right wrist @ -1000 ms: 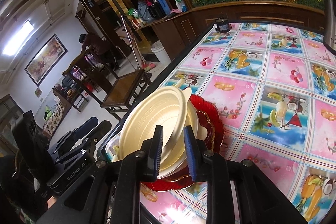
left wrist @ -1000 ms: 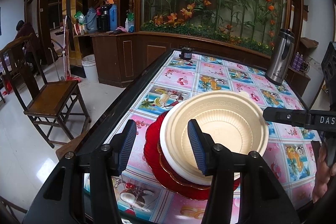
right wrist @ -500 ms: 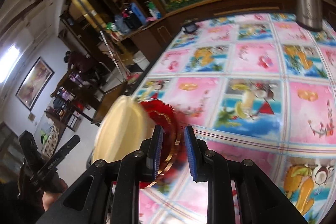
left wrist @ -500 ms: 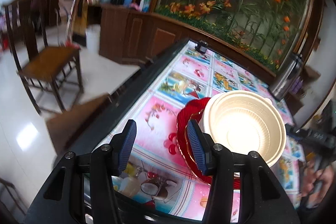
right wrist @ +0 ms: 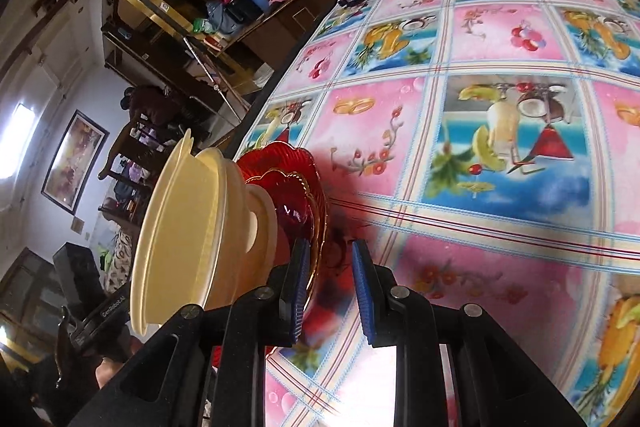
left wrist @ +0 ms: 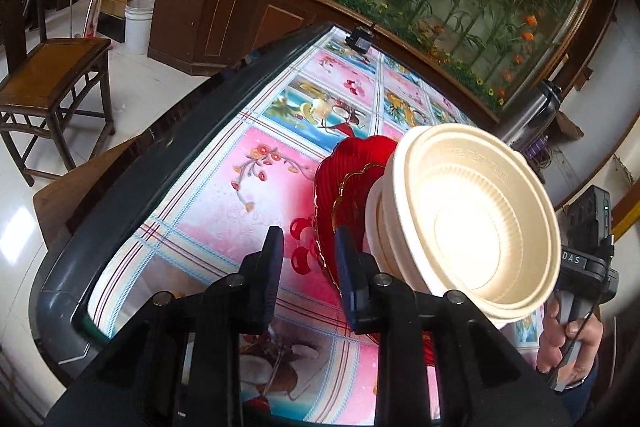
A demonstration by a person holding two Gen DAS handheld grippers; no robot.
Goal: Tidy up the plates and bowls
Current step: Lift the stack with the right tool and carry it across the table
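Stacked cream bowls point(left wrist: 468, 227) sit in a small red gold-rimmed dish point(left wrist: 352, 187) on a larger red plate point(left wrist: 340, 163), on the fruit-print tablecloth. The stack also shows in the right wrist view: bowls point(right wrist: 188, 239), dish point(right wrist: 296, 207), plate point(right wrist: 280, 157). My left gripper point(left wrist: 308, 271) is open and empty, its right finger point(left wrist: 346, 267) beside the plate's rim. My right gripper point(right wrist: 330, 287) is open, its jaws straddling the red rims at the stack's near edge, not closed on them.
A steel thermos point(left wrist: 532, 119) stands at the table's far right. A small black object point(left wrist: 360, 41) sits at the far table edge point(left wrist: 160, 163). A wooden chair point(left wrist: 48, 67) and white bucket point(left wrist: 138, 25) stand on the floor left.
The right gripper let go of the bowl, opened wider and dropped to the red plate's rim. The left gripper swung left of the stack and narrowed. Both views rolled.
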